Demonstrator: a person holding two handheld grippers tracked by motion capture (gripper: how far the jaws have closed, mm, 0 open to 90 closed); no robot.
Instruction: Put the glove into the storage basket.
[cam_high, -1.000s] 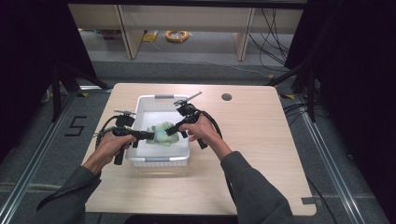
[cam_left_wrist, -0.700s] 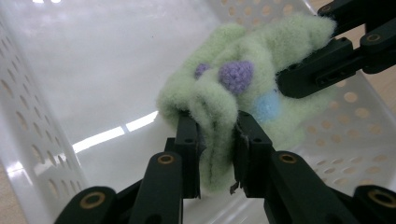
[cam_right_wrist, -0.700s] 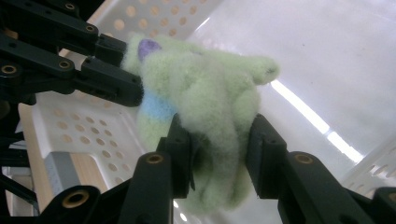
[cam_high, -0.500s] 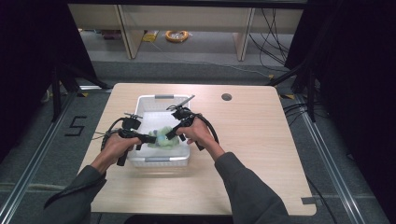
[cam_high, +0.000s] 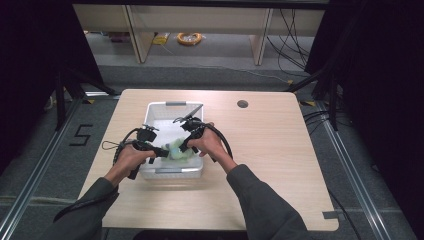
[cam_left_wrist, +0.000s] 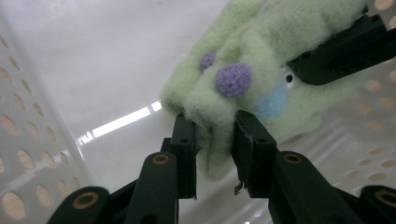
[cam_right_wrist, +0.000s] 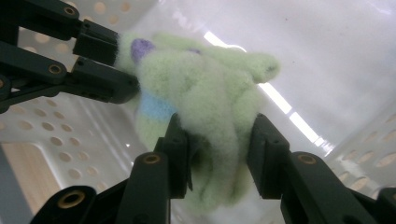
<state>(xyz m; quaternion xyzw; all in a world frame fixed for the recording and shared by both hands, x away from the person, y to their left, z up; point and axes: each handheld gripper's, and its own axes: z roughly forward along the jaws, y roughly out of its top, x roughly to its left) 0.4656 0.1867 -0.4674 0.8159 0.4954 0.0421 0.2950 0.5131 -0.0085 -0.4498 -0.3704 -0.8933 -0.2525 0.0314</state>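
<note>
Plush toy (cam_high: 178, 150) in basket (cam_high: 175, 104), between both tongs

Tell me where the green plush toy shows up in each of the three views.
High view: the green plush toy sits left of centre, inside the white basket, between the two grippers.
Left gripper view: upper centre to right, its lower fold between the gripper's own jaws.
Right gripper view: centre, between the gripper's own jaws.
Shared landmark: the white basket's perforated wall.

The plush toy (cam_left_wrist: 243, 88) between the black tool (cam_left_wrist: 215, 154) jaws is pale green with purple knobs and a light-blue patch. The perforated basket (cam_high: 172, 172) is white, the table (cam_high: 280, 165) light wood.
</note>
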